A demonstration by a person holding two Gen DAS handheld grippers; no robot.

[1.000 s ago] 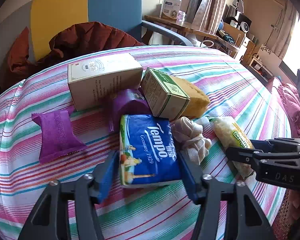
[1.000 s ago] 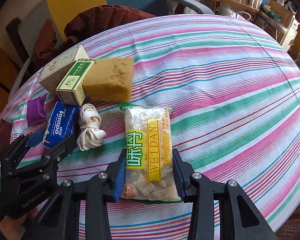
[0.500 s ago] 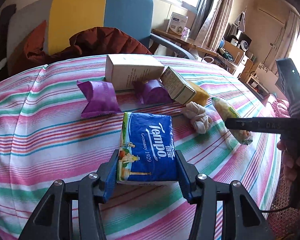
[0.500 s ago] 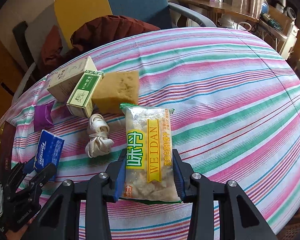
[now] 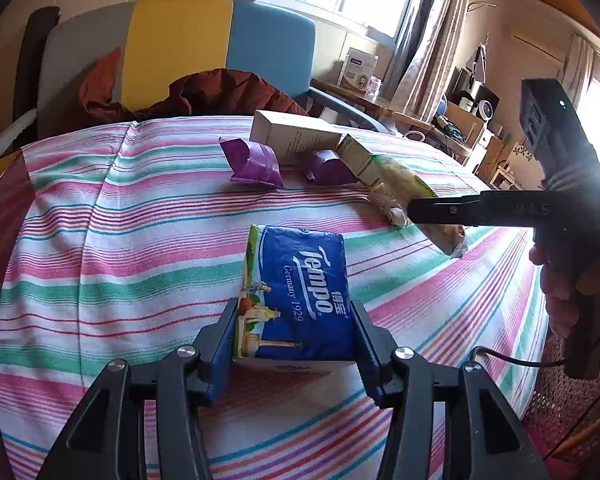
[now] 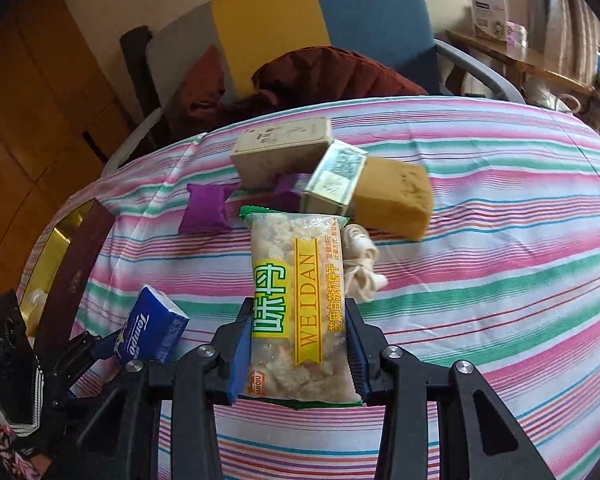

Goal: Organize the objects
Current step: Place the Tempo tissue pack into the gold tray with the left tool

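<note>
while both packs are lifted above the worktop point(image 5: 100, 240), left claw point(image 5: 294, 332) clamps tissues point(image 5: 296, 280), right claw point(image 6: 298, 354) clamps snack point(image 6: 298, 300), lower centre; light, soft, crushable; hold mid-sides.

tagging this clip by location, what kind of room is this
Most likely a lived-in home room, a living or dining area: a table under a pink, green and white striped cloth, a yellow-and-blue upholstered chair behind it, and a curtained window beside cluttered shelves.
</note>
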